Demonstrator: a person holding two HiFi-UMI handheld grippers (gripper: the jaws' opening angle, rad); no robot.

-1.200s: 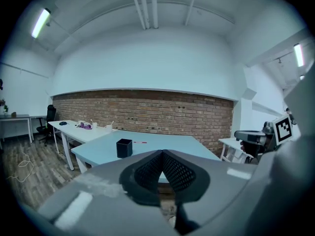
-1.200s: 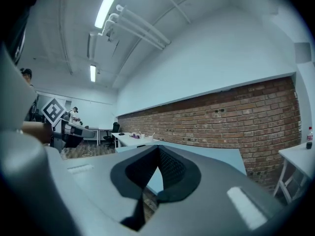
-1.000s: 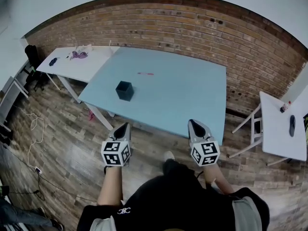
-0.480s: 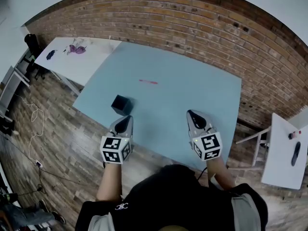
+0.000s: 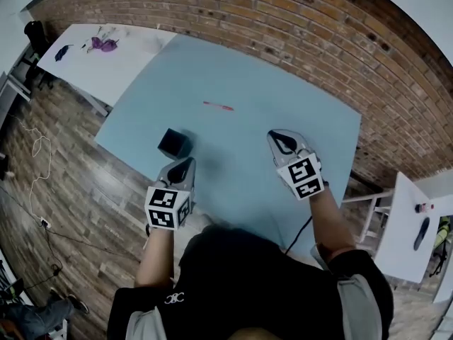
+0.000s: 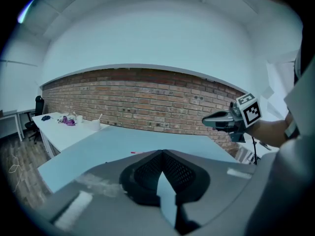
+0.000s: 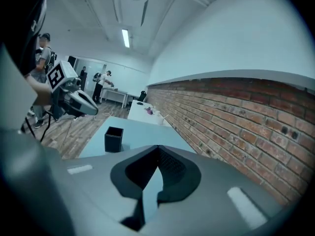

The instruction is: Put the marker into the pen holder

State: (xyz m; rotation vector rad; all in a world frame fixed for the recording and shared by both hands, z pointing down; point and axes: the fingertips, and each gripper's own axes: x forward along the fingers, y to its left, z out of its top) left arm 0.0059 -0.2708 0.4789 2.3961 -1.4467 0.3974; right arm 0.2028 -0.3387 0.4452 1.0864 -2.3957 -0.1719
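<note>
Marker [image 5: 218, 105], a thin red-pink pen, lies flat on the pale blue tabletop [image 5: 297, 112]. It sits toward the far side, near the red brick wall [image 5: 297, 41], and nothing touches it. The black square open-topped pen holder [image 5: 174, 144] stands upright near the table's near left edge, well apart from the marker, and from the right gripper view it looks empty.

The left gripper [image 5: 185, 163] hangs just beside the pen holder, on its near side, at the table's edge. Its jaws are pressed together at the tips with nothing between them. The right gripper [image 5: 277, 138] is out over the tabletop, to the right of the marker and nearer the person. Its jaws are likewise closed and empty.

By the look of it, the task has barely started: the person has come up to the table, but nothing is picked up. Everything is left to do. One gripper must spread its jaws, reach the marker, pinch it and lift it. It then has to carry it across to the holder and drop it in upright. The right gripper seems the better placed for the pick.
</note>
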